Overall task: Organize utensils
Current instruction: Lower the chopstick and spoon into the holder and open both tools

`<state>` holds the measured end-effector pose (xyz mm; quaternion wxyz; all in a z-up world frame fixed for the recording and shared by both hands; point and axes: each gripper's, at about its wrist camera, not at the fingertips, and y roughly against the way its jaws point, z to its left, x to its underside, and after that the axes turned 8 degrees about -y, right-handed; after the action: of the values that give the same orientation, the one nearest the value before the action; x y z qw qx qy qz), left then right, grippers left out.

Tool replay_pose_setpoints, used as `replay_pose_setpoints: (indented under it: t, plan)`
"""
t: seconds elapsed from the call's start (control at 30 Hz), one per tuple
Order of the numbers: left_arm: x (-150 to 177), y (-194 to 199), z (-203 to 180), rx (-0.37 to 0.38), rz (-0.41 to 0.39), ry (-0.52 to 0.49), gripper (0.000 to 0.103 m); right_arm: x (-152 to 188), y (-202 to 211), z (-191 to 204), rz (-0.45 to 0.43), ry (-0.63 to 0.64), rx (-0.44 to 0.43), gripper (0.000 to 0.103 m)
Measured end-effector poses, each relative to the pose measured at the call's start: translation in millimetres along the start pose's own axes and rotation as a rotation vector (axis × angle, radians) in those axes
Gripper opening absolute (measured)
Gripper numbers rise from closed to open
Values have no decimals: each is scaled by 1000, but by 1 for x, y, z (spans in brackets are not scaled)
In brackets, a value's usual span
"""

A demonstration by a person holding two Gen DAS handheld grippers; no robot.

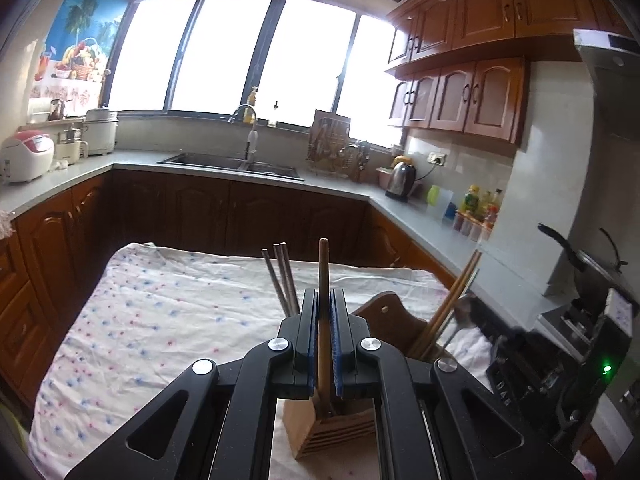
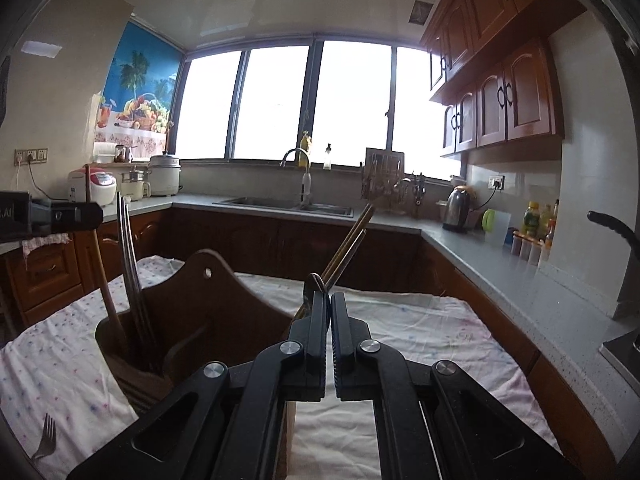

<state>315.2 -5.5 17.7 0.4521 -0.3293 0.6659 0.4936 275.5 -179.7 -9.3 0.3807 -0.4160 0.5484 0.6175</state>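
My left gripper (image 1: 323,296) is shut on an upright wooden-handled utensil (image 1: 323,264), whose lower end stands in the wooden utensil holder (image 1: 308,424). Metal chopsticks (image 1: 280,276) stand in the same holder. In the right wrist view, the left gripper (image 2: 96,216) holds that wooden handle (image 2: 102,276) beside the metal chopsticks (image 2: 130,264). My right gripper (image 2: 330,298) is shut on a thin metal spoon (image 2: 313,283) over the holder's right side (image 2: 208,304). Brown chopsticks (image 2: 348,240) lean out just past it. In the left wrist view, the spoon (image 1: 464,312) shows beside those chopsticks (image 1: 456,296).
The holder stands on a table under a white dotted cloth (image 1: 160,312). A fork (image 2: 46,438) lies on the cloth at the near left. Counters, a sink (image 1: 232,162), a kettle (image 1: 400,180) and a stove with a pan (image 1: 592,264) ring the table.
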Motion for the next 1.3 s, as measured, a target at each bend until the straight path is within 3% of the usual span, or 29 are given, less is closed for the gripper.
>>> replay_pose_setpoints:
  t: [0.23,0.77,0.83,0.9,0.97,1.03,1.13,1.23,1.3]
  plan:
    - [6,-2,1,-14,26,-43,5,2,-2,-1,37,-3,-14,2]
    - [-1,-8,1,-9,84,6,5,-3,-6,-9,81,-42,-37,5]
    - [0,-10,1,-18,97,4,6,-3,-6,-11,84,-47,-35,9]
    - [0,-11,0,-19,112,7,6,-4,-5,-12,88,-55,-38,27]
    - [1,-12,0,-21,123,11,7,-4,-4,-14,85,-64,-42,34]
    - [1,-12,0,-17,129,19,9,-5,-2,-15,82,-66,-40,36]
    - [0,-11,-1,-22,129,34,20,-5,0,-17,84,-75,-44,46]
    - [-2,-7,-2,-28,124,34,21,-5,4,-21,86,-91,-45,53]
    - [-1,-5,-4,-34,127,32,25,-5,5,-23,90,-104,-46,65]
